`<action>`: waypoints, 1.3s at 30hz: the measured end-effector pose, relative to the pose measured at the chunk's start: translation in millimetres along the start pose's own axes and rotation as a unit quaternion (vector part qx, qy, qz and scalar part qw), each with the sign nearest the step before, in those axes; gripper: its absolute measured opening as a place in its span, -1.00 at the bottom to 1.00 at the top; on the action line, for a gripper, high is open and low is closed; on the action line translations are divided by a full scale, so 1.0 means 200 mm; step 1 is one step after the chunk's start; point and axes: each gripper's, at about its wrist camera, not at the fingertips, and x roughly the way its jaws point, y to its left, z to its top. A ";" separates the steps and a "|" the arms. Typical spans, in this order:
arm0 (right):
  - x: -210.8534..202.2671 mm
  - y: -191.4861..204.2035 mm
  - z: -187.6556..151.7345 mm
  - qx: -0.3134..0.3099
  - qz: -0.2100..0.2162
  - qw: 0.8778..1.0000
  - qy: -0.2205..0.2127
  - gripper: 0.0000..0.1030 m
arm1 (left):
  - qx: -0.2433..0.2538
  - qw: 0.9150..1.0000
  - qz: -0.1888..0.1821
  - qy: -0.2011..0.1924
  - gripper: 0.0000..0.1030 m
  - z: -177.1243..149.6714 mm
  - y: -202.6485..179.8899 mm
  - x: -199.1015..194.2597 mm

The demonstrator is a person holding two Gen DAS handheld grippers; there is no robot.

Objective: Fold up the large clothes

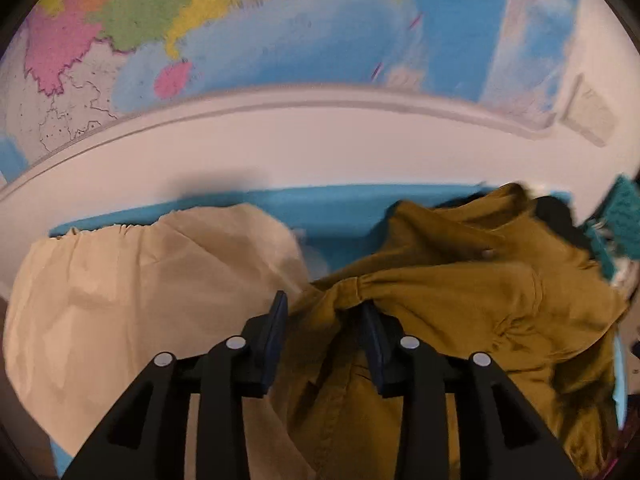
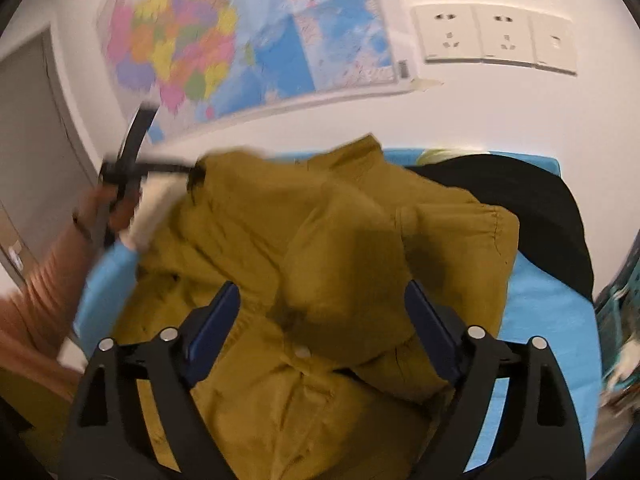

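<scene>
A mustard-yellow shirt [image 1: 460, 300] lies crumpled on a blue-covered surface [image 1: 320, 204]. In the left wrist view my left gripper [image 1: 324, 312] has a gathered fold of this shirt between its blue pads, with creases running out from the pinch. The right wrist view shows that same gripper [image 2: 196, 172] at the shirt's far left edge, carried by a person's hand [image 2: 116, 208]. My right gripper [image 2: 324, 312] stands wide open just above the middle of the shirt [image 2: 340, 240]. Its fingers [image 2: 224, 320] flank the cloth without pressing on it.
A beige garment [image 1: 140, 300] lies left of the shirt and a black garment [image 2: 520, 200] behind it to the right. A teal knitted item [image 1: 624, 216] sits at the right edge. A map [image 2: 240, 48] and wall sockets [image 2: 496, 36] are on the white wall behind.
</scene>
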 end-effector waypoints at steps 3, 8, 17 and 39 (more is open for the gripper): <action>0.10 0.02 -0.03 -0.023 -0.029 0.999 0.030 0.77 | 0.038 0.998 0.046 0.009 -0.29 -0.02 -0.06 0.05; 0.21 -0.17 -0.06 0.078 -0.024 0.995 0.061 0.74 | -0.002 0.995 -0.096 -0.028 0.26 -0.17 0.07 -0.16; 0.20 -0.31 -0.03 0.148 0.044 0.987 0.039 -0.75 | 0.038 0.981 -0.178 0.060 0.41 -0.59 0.01 -0.12; 0.33 -0.34 -0.06 0.121 0.005 0.989 0.090 -0.75 | -0.010 0.987 -0.159 0.013 -0.09 -0.74 0.12 -0.22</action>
